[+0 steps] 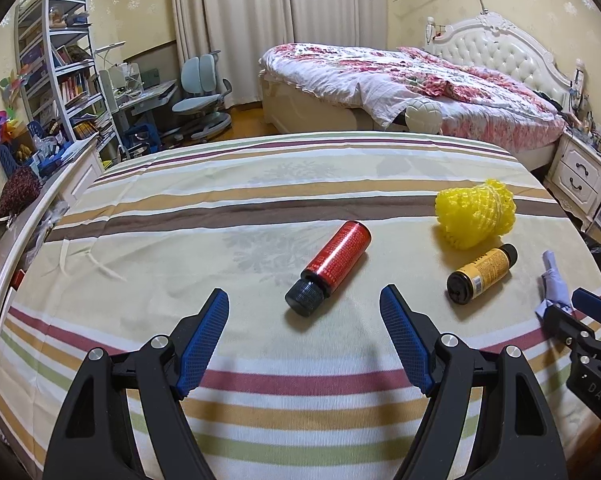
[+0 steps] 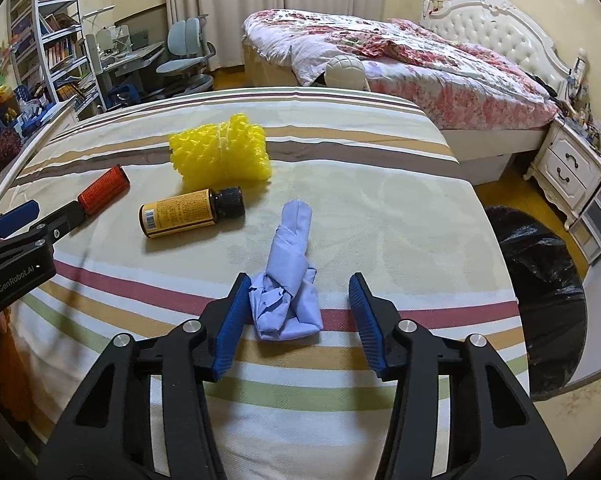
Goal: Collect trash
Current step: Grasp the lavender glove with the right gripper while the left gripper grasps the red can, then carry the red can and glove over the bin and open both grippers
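From the left wrist, the left claw [image 1: 304, 304] stands with its two blue ribbed pads wide apart above a surface spread with a striped woven cloth [image 1: 260, 184]; whether a bed or a desk lies under the cloth cannot be told. Just ahead of the gap lies a red bottle [image 1: 332, 264], a smooth cylinder on its side with its black ridged cap pointing toward the claw, untouched. To the right rest three more pieces: a crumpled yellow foam net [image 1: 474, 216] with an open mesh texture, a yellow-labelled bottle [image 1: 482, 274] of dark glass lying with its base toward the camera and just beside the net, and a twisted wad of pale blue paper [image 1: 554, 282] near the cloth's right edge. The right claw [image 1: 580, 308] reaches in beside that wad.

From the right wrist, the right claw [image 2: 296, 316] is spread open, its left pad touching the crumpled near end of the blue paper [image 2: 288, 276], the right pad clear of it. The same four pieces show here: the foam net [image 2: 222, 152], the yellow-labelled bottle [image 2: 188, 212] with its black cap pointing right, and the red bottle [image 2: 104, 194], partly hidden by the left claw [image 2: 40, 216]. Only this view shows a bin lined with a glossy black bag [image 2: 540, 272] on the floor, just beyond the cloth's right edge.
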